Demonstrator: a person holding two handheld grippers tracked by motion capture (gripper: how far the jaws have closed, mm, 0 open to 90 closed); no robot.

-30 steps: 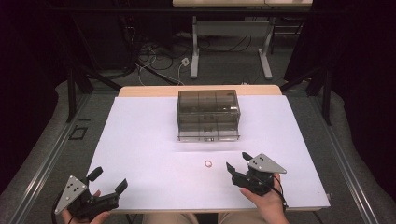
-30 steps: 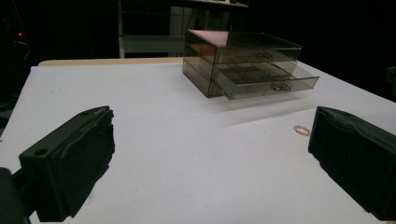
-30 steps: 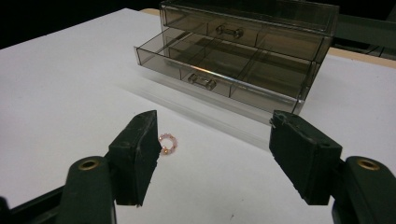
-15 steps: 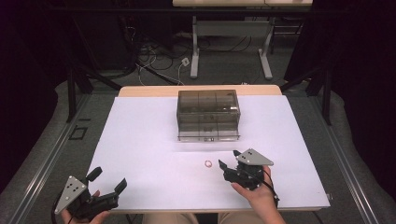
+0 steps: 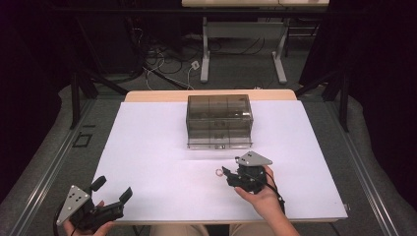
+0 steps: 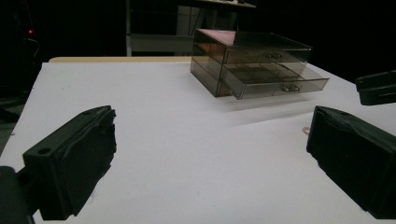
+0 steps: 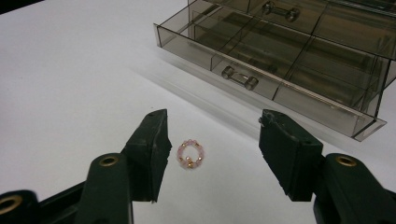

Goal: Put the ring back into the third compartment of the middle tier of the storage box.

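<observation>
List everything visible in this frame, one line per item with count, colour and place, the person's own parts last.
beaded ring: one, pink with gold beads, flat on the table between the right gripper's jaws, untouched.
drawer box: one, smoky clear plastic, two drawers, table's far middle, lower drawer pulled out.
table: one, white top.
desk frame: one, pale, on the floor beyond.
cables: several, on the floor beyond.
left gripper: one, black, near left corner, jaws open.
right gripper: one, black, beside the ring, jaws closing, apart.

Smoky clear 2-drawer box (image 5: 219,121) on white table (image 5: 147,147); cables (image 5: 162,64) on floor behind.
</observation>
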